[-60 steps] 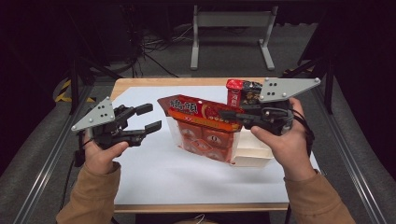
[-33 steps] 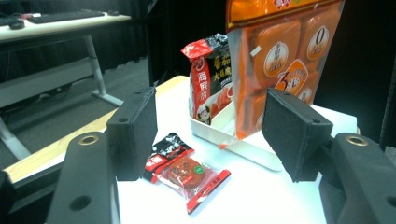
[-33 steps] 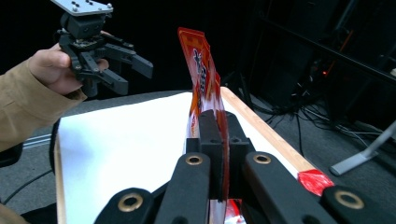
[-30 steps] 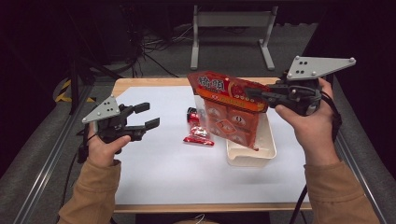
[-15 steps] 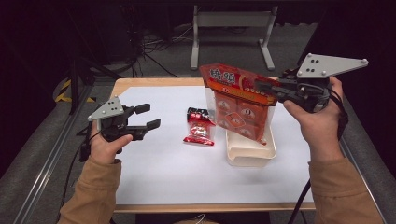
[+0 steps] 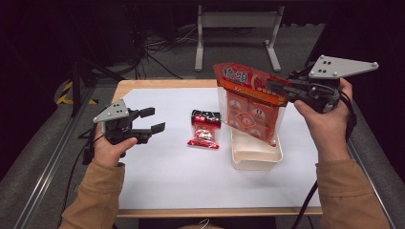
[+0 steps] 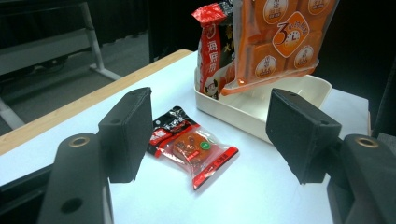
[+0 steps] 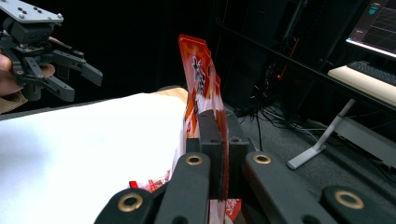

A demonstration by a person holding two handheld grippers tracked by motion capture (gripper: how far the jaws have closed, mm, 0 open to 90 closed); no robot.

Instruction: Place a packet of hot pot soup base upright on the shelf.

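- My right hand-held gripper (image 6: 279, 89) is pinching the top edge of the orange packet (image 6: 248, 107), which is hanging long axis upright, its bottom end pointing into the tray (image 6: 255, 160).
- My left hand-held gripper (image 6: 152, 120) is waiting unclenched, holding nothing, facing the small sachet (image 6: 204, 130) at its three o'clock on the bench (image 6: 167, 171).

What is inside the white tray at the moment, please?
In the white tray, a red-and-black packet stands upright at its far end. The large orange bag hangs over it from the right gripper and covers part of the tray's floor.
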